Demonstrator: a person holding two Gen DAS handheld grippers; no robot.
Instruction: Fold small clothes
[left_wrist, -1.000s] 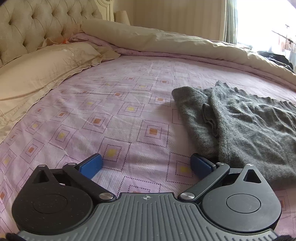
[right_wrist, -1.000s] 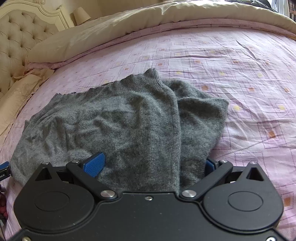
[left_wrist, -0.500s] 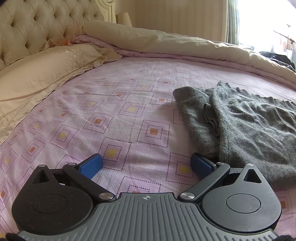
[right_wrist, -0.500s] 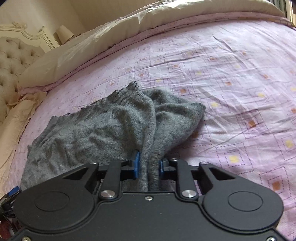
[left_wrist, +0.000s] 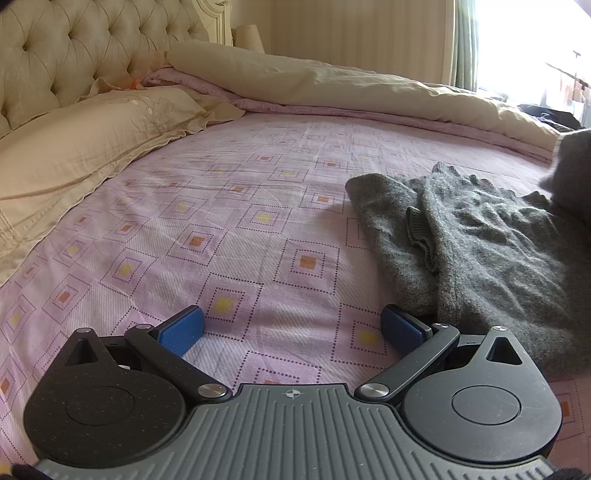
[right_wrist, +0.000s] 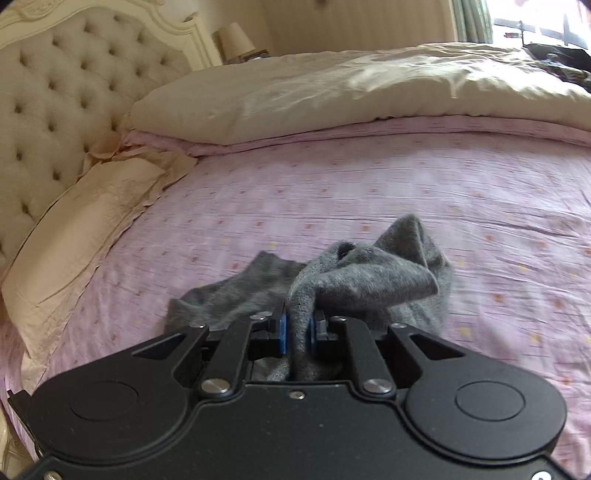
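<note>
A grey knit garment (left_wrist: 480, 251) lies on the pink patterned bed sheet (left_wrist: 258, 206), at the right of the left wrist view. My left gripper (left_wrist: 291, 326) is open and empty, low over the sheet, its right pad just beside the garment's near edge. My right gripper (right_wrist: 298, 326) is shut on a bunched fold of the grey garment (right_wrist: 369, 280) and holds that part lifted above the sheet (right_wrist: 369, 192). The lifted part shows as a grey shape at the right edge of the left wrist view (left_wrist: 572, 173).
A tufted beige headboard (left_wrist: 74, 59) and a beige pillow (left_wrist: 85, 147) are at the left. A rolled beige duvet (left_wrist: 332, 88) runs along the far side of the bed. A lamp (right_wrist: 234, 40) stands behind the headboard.
My right gripper closed on the garment's edge and has lifted it up off the sheet, bunching the cloth. My left gripper stayed open and hardly moved.
</note>
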